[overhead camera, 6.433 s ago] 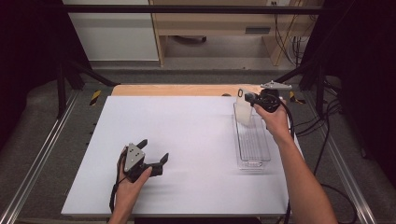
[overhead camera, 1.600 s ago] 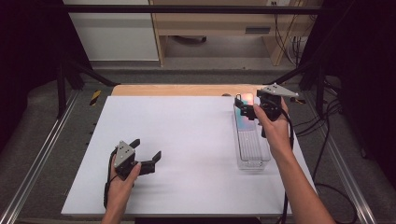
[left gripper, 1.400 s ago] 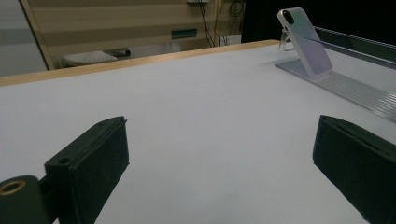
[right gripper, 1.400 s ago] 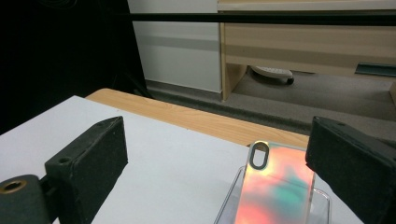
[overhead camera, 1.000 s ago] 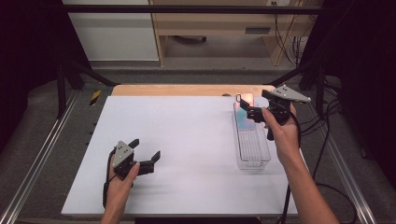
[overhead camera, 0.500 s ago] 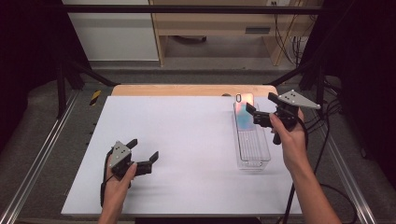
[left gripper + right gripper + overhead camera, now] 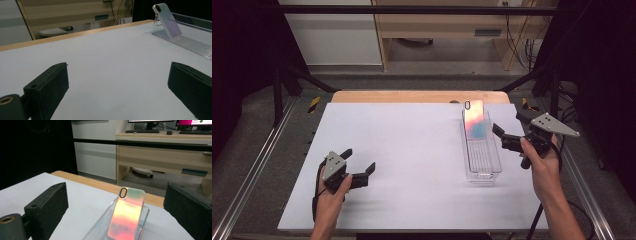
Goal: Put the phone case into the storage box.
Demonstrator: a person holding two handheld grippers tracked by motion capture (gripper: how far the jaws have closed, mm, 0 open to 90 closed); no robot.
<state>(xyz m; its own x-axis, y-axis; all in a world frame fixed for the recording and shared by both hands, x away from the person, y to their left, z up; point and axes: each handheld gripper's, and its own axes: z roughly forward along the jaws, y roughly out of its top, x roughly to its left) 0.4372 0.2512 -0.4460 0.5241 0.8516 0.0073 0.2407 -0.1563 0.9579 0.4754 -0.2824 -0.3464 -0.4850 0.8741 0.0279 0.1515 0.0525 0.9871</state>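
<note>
The iridescent pink-and-teal phone case (image 7: 474,119) leans upright at the far end of the clear ribbed plastic tray (image 7: 482,161) — free of both grippers. The right gripper (image 7: 507,136), jaws wide and empty, sits just beside the tray's right wall; best drawn straight back without clipping the case. The left gripper (image 7: 358,167) rests open, well left of the tray.

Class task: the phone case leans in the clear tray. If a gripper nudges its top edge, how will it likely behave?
The phone case looks thin and glossy, so probably light and slippery. It leans against the tray end, so a nudge would likely tip it flat.

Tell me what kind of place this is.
Probably a lab or office workroom: a white table inside a black metal frame, a wooden desk with monitors and keyboard, cables behind.
</note>
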